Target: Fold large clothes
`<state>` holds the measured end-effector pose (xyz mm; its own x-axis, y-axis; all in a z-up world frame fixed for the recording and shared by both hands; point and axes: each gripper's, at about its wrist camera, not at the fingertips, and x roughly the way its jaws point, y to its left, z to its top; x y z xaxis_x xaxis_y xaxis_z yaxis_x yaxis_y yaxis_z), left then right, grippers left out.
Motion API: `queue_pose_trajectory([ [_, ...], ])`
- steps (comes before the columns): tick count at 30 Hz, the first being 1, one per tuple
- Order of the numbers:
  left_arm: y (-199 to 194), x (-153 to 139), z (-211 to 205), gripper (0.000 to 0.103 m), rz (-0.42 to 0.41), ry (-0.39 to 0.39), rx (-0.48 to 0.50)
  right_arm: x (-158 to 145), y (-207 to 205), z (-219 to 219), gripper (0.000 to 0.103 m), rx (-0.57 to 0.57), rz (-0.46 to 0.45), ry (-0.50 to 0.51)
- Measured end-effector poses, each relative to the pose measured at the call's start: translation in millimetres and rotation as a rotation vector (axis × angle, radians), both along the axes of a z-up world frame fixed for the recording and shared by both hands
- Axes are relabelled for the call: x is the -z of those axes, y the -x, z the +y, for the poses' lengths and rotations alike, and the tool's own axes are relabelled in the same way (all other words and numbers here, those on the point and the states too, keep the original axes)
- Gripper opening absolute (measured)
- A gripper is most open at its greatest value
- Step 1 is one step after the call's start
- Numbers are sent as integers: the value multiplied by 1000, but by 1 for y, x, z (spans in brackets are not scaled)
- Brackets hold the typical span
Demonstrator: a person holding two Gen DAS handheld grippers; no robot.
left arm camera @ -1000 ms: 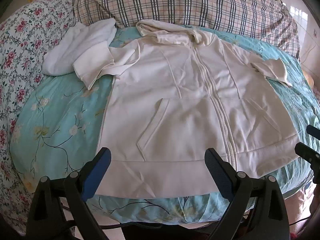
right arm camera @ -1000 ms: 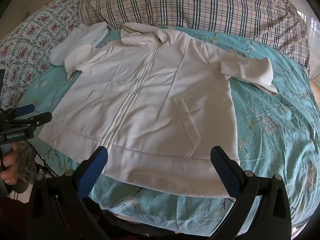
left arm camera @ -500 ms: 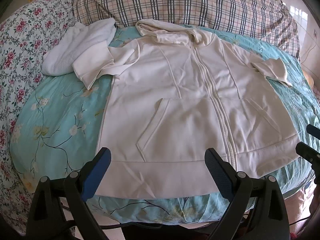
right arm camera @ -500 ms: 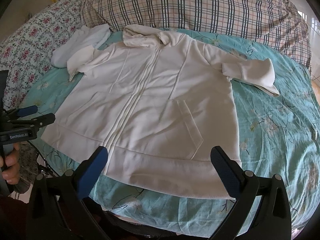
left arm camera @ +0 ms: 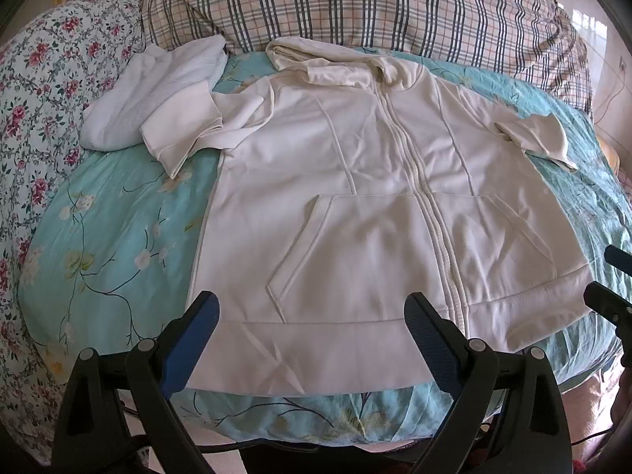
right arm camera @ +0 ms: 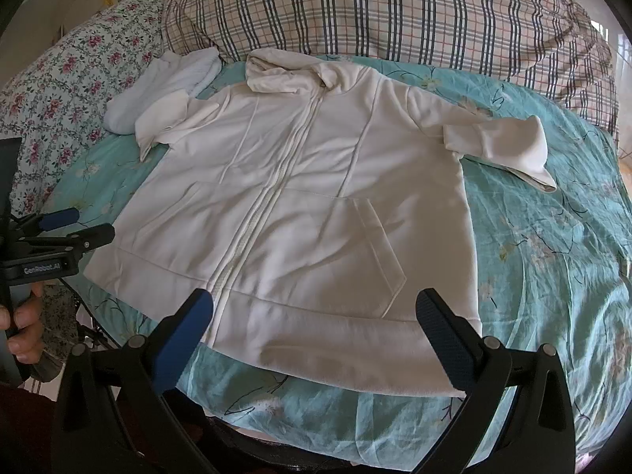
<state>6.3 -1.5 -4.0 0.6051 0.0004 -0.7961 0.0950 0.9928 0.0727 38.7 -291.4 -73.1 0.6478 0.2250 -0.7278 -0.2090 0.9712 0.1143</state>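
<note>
A cream zip-up hoodie (left arm camera: 367,205) (right arm camera: 316,205) lies flat, front up, on a teal floral bedspread (left arm camera: 114,229) (right arm camera: 553,260), hood toward the pillows and both sleeves bent beside the body. My left gripper (left arm camera: 312,316) hangs open over the hem at the near left, its blue pads holding nothing. Above the hem's right part my right gripper (right arm camera: 316,316) is open too, with no cloth between its pads. Each gripper shows at the edge of the other's view, the left one (right arm camera: 75,225) held by a hand (right arm camera: 23,331).
A white folded garment (left arm camera: 154,94) (right arm camera: 162,87) lies beside the hoodie's left sleeve. A plaid pillow (left arm camera: 375,4) (right arm camera: 395,12) runs along the back, with a rose-print quilt (left arm camera: 39,91) (right arm camera: 67,79) on the left. The bed's near edge drops just below the hem.
The right wrist view has shifted slightly, so the hoodie sits a little lower and further right in it. The left wrist view is nearly unchanged. Both grippers stay open.
</note>
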Motion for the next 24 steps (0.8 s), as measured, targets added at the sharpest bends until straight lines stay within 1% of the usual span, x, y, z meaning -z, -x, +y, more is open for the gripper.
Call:
queue_pose_trajectory([
  [11, -3, 4, -6, 95, 10, -1, 5, -1, 1, 0, 102, 2, -31, -14],
  [12, -4, 5, -6, 95, 15, -1, 6, -1, 1, 0, 102, 1, -32, -14],
  [13, -4, 6, -6, 96, 38, -2, 9, 1, 0, 1, 102, 2, -37, 15],
  [15, -5, 7, -7, 97, 56, 0, 14, 1, 1, 1, 102, -1, -41, 9],
  [16, -6, 8, -7, 97, 65, 1, 17, 2, -1, 1, 102, -1, -5, 8],
  [18, -7, 9, -7, 98, 73, 9, 25, 2, -5, -2, 102, -1, 26, -2],
  [21, -10, 10, -8, 98, 77, 32, 36, 3, -14, -12, 102, 12, 53, -25],
  [24, -17, 12, -8, 98, 78, 7, 29, 2, -30, -27, 101, 34, 42, -62],
])
